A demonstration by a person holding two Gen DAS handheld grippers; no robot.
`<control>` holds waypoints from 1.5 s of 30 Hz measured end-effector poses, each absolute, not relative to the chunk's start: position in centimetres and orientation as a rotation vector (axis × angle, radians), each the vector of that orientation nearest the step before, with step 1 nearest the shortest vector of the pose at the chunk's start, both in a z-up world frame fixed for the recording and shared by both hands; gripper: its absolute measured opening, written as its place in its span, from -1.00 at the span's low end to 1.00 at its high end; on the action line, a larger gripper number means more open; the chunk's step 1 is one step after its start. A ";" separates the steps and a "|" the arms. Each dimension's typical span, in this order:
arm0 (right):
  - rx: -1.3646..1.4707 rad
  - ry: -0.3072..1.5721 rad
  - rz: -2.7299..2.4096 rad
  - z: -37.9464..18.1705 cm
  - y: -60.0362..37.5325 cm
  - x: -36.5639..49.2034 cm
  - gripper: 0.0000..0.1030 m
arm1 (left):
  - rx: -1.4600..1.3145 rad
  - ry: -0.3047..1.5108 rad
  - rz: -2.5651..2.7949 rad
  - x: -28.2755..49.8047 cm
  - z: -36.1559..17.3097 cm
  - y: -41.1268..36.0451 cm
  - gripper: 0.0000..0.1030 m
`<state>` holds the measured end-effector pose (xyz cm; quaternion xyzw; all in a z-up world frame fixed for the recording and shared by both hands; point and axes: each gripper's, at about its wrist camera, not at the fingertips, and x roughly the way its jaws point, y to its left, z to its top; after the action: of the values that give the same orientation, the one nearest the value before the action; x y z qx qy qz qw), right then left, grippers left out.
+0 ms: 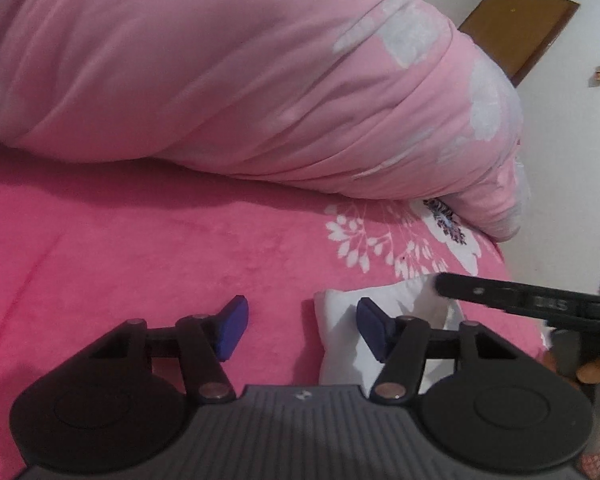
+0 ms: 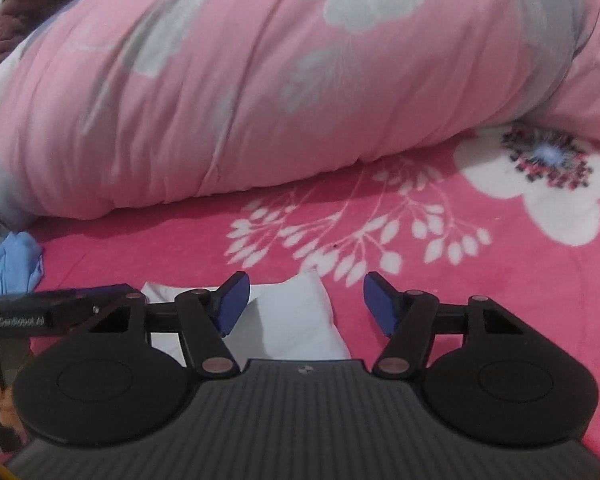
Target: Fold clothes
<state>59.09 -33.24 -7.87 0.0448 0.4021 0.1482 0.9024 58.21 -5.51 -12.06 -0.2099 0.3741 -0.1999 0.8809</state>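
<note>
A white cloth (image 2: 296,316) lies folded on the bright pink flowered blanket (image 1: 140,248), on the near side of the big rolled pale-pink quilt (image 1: 228,80). The left gripper (image 1: 302,330) hovers with its jaws partly apart and nothing between them; its right-hand pad is in front of the cloth's left edge. The right gripper (image 2: 306,304) is likewise parted and empty, above the cloth. The left tool's side bears small white lettering, too blurred to read for certain. A crumpled blue cloth (image 2: 12,264) lies left of the white one.
</note>
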 end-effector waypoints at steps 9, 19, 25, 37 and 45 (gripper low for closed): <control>0.179 0.867 0.302 -9.9 -33.7 60.6 -0.85 | -0.367 0.753 -0.481 57.8 -11.9 -7.6 -0.89; 0.093 0.590 0.455 -3.8 -35.7 51.9 -0.92 | -0.032 0.407 -0.631 47.8 -4.5 -10.0 -0.90; -0.094 0.560 0.541 -4.4 -38.4 41.4 -0.32 | 0.151 0.428 -0.741 39.6 -4.5 -9.3 0.43; 0.038 0.622 0.373 -4.7 -42.6 36.4 -0.38 | 0.044 0.507 -0.644 37.7 -4.3 -8.3 0.46; -0.165 0.748 0.453 -8.9 -36.5 41.1 -0.49 | 0.329 0.554 -0.581 40.0 -10.0 -15.8 0.44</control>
<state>41.13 -36.53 -8.86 -0.0797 0.3618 0.2190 0.9027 40.00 -15.85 -9.98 0.1596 0.2685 -0.2814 0.9073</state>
